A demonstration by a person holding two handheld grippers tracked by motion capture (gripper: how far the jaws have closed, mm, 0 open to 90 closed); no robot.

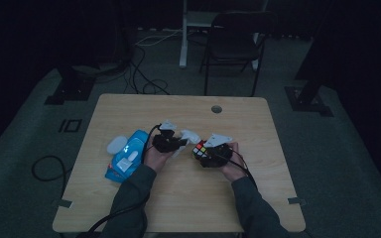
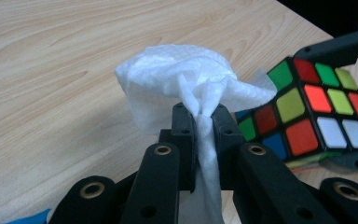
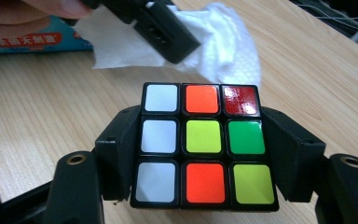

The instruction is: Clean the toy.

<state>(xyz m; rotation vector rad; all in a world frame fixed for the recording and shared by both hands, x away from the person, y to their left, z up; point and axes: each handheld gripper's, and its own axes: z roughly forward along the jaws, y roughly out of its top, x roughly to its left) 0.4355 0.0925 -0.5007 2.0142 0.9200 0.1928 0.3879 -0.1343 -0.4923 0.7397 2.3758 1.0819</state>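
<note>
The puzzle cube (image 3: 204,143) sits at the centre of the right gripper view, clamped on both sides by the right gripper (image 3: 204,154) jaws, probably to keep it steady for wiping. Above it, the left gripper (image 2: 200,122) jaws pinch a white wipe (image 2: 177,79), bunched for rubbing. The blue packet (image 1: 126,156) on the desk (image 1: 188,198) carries writing too small to read.

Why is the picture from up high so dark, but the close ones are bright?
The high view is dim, so the cube and wipe look small and murky; the left gripper view is bright; the right gripper view shows glare on one red sticker.
</note>
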